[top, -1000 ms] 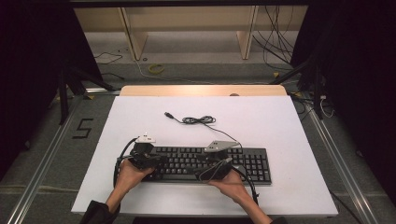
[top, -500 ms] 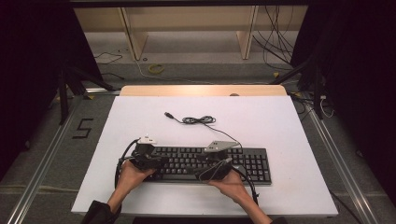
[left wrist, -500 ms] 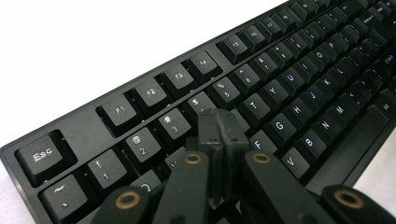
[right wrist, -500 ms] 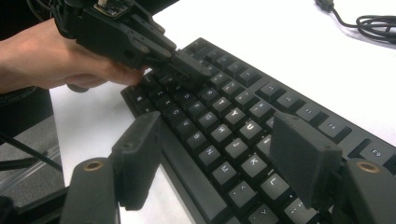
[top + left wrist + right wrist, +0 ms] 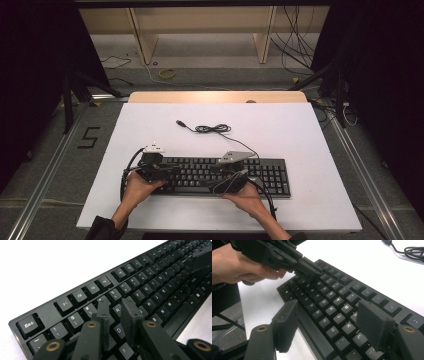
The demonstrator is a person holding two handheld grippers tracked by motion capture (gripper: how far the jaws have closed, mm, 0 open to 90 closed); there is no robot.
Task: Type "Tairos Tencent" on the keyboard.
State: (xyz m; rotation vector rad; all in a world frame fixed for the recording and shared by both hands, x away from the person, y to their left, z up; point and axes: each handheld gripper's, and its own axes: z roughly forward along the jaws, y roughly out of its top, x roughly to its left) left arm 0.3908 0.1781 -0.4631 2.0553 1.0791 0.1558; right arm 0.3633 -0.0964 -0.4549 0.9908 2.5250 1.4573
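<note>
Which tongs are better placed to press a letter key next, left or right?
Probably the left tongs: their tips sit close together right over the letter keys of the keyboard, and their jaws have just been opening. The right tongs gape wide.

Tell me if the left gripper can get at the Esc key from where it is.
Probably yes. The left gripper sits over the keyboard around the E and R keys, jaws slightly apart after just opening, nothing between them. The Esc key lies uncovered at the near corner; the right gripper works farther along.
</note>
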